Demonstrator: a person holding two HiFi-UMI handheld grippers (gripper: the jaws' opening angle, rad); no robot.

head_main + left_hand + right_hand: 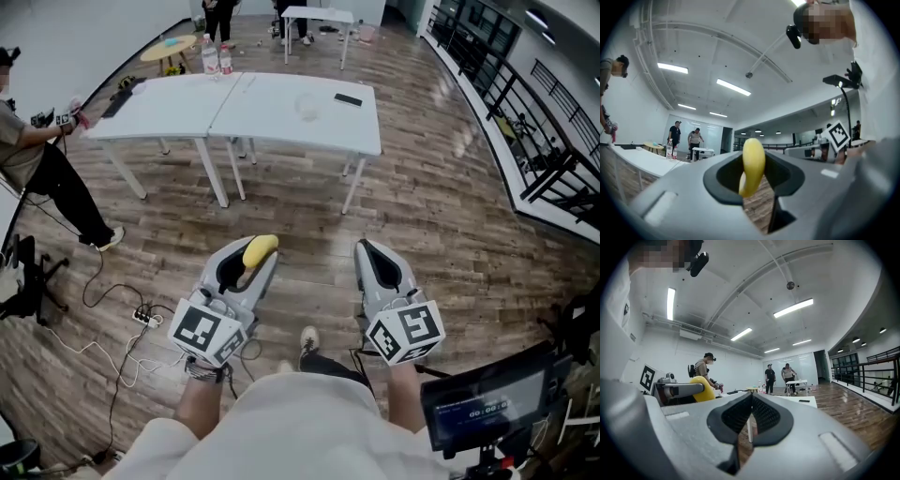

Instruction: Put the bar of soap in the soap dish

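Observation:
A yellow bar of soap (260, 249) sticks up between the jaws of my left gripper (251, 262), which is shut on it and held over the wooden floor. The left gripper view shows the soap (752, 164) upright, pinched between the dark pads. My right gripper (367, 247) is beside it on the right, shut, with nothing in it. In the right gripper view its pads (751, 404) meet, and the soap (704, 389) shows off to the left. A small clear thing (307, 106), perhaps the soap dish, sits on the white table (281, 127) ahead.
Two bottles (210, 54) and a flat black item (348, 99) are on the table. A person (28, 159) stands at its left end. Cables and a power strip (145, 317) lie on the floor at the left. A railing (525, 112) runs along the right.

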